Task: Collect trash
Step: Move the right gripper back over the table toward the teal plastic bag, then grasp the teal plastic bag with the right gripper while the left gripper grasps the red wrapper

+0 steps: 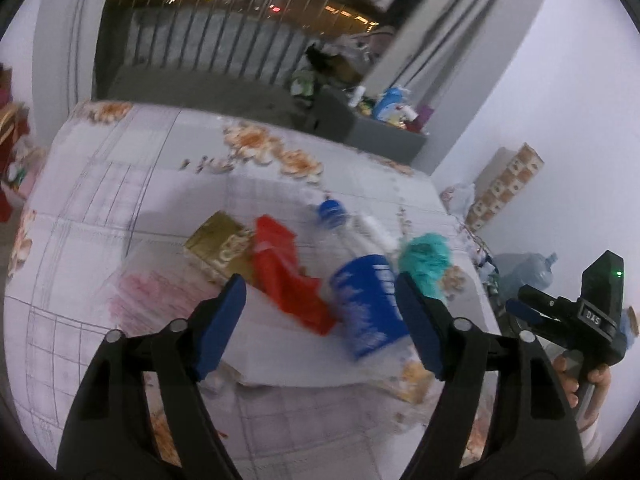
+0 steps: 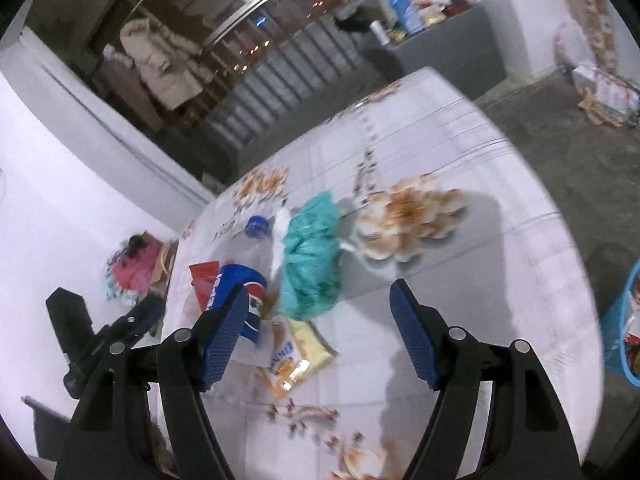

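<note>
The trash lies bunched together near the middle of a surface (image 1: 120,184) covered in a pale cloth printed with a grid and orange flowers. A clear plastic bottle (image 1: 366,304) with a blue label and a blue cap lies on its side; a crumpled teal plastic bag (image 1: 424,256) sits just beside it, close to the surface's right edge in the left wrist view. On the bottle's other side lie a red wrapper (image 1: 288,276), touching the bottle's label end, and a gold foil packet (image 1: 220,244) touching the wrapper. In the right wrist view a yellow and orange snack wrapper (image 2: 296,352) lies at the near end of the bottle (image 2: 244,280) and the teal bag (image 2: 312,264); motion blur keeps its print unreadable, and it may be more than one piece. Much of the cloth around the cluster is bare, with wide room on the far side and toward the near edge. Beyond the surface are grey floor, a railing (image 1: 224,48), white walls, and a blue basket (image 2: 624,320) off the far right edge in the right wrist view. The left gripper (image 1: 320,320) hovers above the near side of the pile, its jaws wide apart and holding nothing. The right gripper (image 2: 316,328) hangs over the bare cloth beside the teal bag, jaws likewise spread wide and empty; it (image 1: 560,312) shows in the left wrist view, with a hand (image 1: 588,380) on its grip.
</note>
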A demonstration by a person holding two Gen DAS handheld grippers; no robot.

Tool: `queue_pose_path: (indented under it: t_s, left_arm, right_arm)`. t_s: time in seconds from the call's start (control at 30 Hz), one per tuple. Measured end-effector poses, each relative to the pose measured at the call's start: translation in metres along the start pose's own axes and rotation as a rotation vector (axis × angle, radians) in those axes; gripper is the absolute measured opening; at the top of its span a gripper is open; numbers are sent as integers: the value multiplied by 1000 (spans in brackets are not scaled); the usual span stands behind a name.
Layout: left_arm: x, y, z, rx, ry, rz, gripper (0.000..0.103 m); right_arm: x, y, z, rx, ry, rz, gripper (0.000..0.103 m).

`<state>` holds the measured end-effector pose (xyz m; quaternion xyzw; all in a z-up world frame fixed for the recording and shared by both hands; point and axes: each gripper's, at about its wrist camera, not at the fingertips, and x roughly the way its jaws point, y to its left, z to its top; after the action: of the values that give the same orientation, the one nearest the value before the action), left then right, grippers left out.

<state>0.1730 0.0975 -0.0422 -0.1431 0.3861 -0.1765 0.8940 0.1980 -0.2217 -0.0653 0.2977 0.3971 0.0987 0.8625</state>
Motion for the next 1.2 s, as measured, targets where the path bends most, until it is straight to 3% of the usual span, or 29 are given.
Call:
queue_pose_path:
  t_s: [0.37,0.7,0.97,1.2]
  left_arm:
    - [61,32,6,-97,102,68,66]
    - [76,32,14,-59,91,86,38]
    - [64,10,12,25,42,95,40]
    - [84,13,17,6,93,84,39]
  right_arm:
    - [71,3,22,58,106,46,71]
    - [102,-2,26,81,147,44,71]
    - [113,-2,26,82,155,40,71]
    - [118,-5,25,81,161,39,68]
